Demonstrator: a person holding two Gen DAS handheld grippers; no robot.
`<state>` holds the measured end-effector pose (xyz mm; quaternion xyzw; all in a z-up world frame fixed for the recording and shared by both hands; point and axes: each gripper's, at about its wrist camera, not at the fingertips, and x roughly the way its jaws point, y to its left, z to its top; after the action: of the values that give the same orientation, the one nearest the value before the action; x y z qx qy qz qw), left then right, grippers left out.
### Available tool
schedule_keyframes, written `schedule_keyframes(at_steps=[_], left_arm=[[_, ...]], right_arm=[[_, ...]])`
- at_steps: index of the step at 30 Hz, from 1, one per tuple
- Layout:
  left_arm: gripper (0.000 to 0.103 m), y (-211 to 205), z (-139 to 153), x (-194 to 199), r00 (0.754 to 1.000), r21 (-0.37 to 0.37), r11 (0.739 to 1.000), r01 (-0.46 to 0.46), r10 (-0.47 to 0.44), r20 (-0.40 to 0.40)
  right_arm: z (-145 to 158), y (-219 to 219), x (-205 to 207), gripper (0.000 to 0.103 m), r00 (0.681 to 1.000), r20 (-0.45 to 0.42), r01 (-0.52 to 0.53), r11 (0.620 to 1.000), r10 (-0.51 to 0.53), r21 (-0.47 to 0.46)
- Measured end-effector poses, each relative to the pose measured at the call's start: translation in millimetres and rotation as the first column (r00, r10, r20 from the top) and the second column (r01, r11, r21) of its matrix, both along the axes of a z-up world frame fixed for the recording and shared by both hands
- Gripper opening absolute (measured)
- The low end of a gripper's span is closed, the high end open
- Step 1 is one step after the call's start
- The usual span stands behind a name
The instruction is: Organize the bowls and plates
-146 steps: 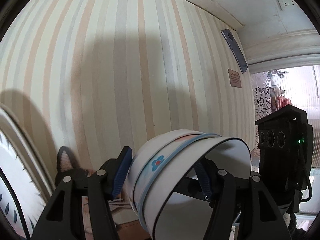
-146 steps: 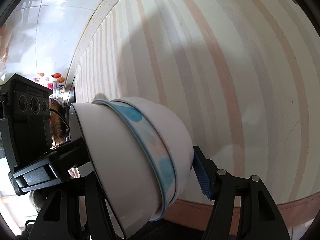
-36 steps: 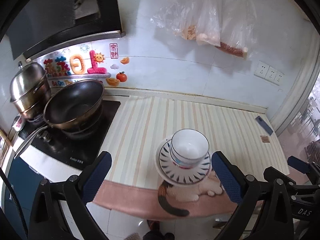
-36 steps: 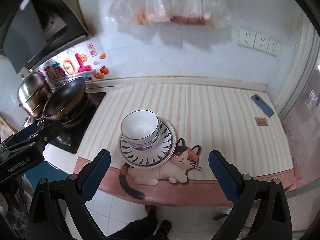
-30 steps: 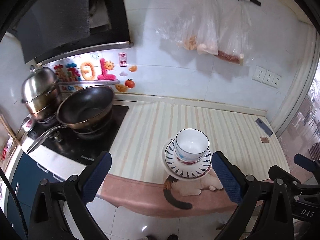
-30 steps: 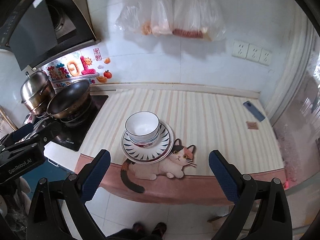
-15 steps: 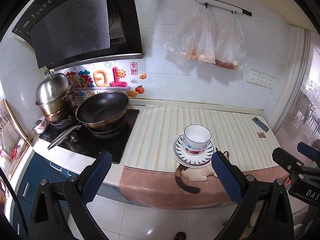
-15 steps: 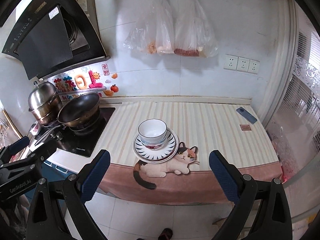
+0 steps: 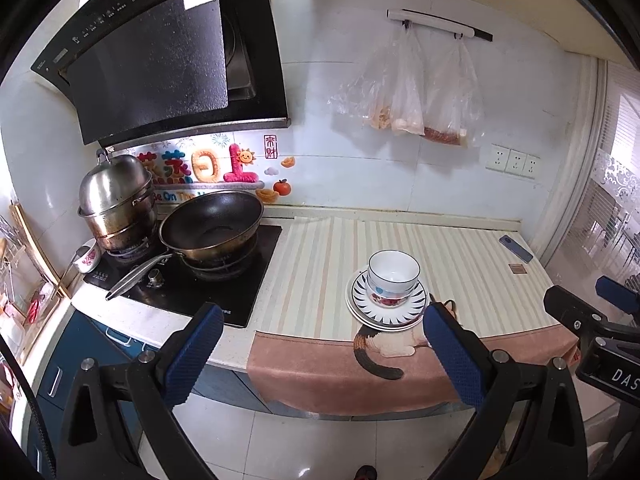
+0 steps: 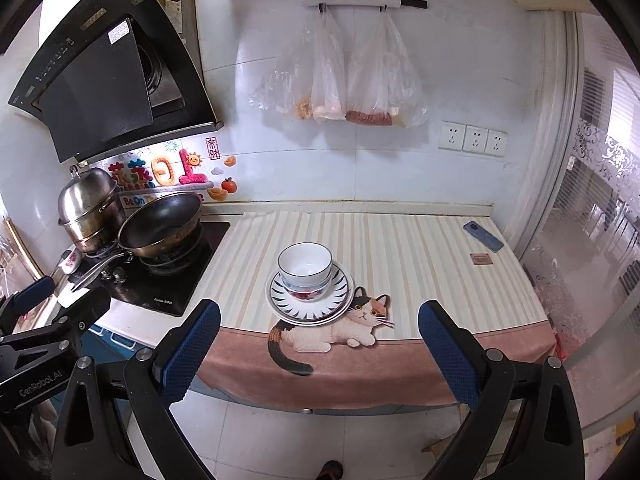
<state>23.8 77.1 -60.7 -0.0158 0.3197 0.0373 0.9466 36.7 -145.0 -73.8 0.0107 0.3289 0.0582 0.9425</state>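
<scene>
Both fisheye views were bright and sharp at centre. Daylight entered from the frosted glass door (image 10: 592,240) at three o'clock, slightly overexposed. Straight lines bowed toward the black vignetted corners, and the glossy black range hood (image 9: 160,60) carried a glare patch.

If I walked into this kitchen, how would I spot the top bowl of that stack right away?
Look at the striped counter, right of the stove. Near its front edge, plates with dark rim streaks hold stacked bowls; the top bowl is plain white with a thin dark rim.
</scene>
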Motion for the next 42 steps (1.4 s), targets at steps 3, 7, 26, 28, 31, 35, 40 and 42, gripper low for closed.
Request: schedule_keyframes(at_steps=[3, 7, 26, 28, 31, 35, 40, 42], left_arm=[[0.103, -1.6, 0.5, -4.5, 1.0, -0.004, 1.0, 0.003, -0.003, 0.005], [0.103, -5.5, 1.3, -9.9, 1.0, -0.016, 1.0, 0.009, -0.008, 0.01], [0.103, -10.7, 3.8, -17.8, 1.0, -0.023, 1.0, 0.013, -0.013, 0.015], [0.103, -11.5, 4.1, -19.2, 1.0, -0.026, 1.0, 0.013, -0.013, 0.015], [0.103, -11.3, 3.8, -19.3, 1.0, -0.027, 1.0, 0.012, -0.012, 0.014], [0.103, -12.2, 3.0, -22.8, 1.0, -0.033, 0.999, 0.003, -0.002, 0.011], [0.103, -13.8, 2.5, -23.9, 1.0, -0.039, 0.999, 0.0, 0.0, 0.004], [0.103, -13.6, 2.3, -24.5, 1.0, -0.041, 0.999, -0.003, 0.003, 0.005]], right_arm=[[2.1, -3.2, -5.6, 0.101, 1.0, 0.004, 0.005, 1.0, -0.005, 0.002], [3.2, -7.2, -11.5, 0.101, 1.0, 0.009, 0.012, 1.0, -0.012, 0.002], [4.2, -12.9, -25.7, 0.102, 1.0, 0.003, 0.024, 1.0, -0.024, -0.005], [4.2, -12.6, -26.5, 0.102, 1.0, 0.003, 0.024, 1.0, -0.024, -0.004], [3.8, -12.6, -27.2, 0.102, 1.0, 0.004, 0.024, 1.0, -0.024, -0.004], [3.7, -12.6, -27.4, 0.102, 1.0, 0.001, 0.023, 1.0, -0.023, -0.004], [3.9, -11.9, -29.4, 0.102, 1.0, 0.004, 0.027, 1.0, -0.027, -0.005], [3.5, -11.6, -30.2, 0.102, 1.0, 0.002, 0.028, 1.0, -0.028, -0.003]])
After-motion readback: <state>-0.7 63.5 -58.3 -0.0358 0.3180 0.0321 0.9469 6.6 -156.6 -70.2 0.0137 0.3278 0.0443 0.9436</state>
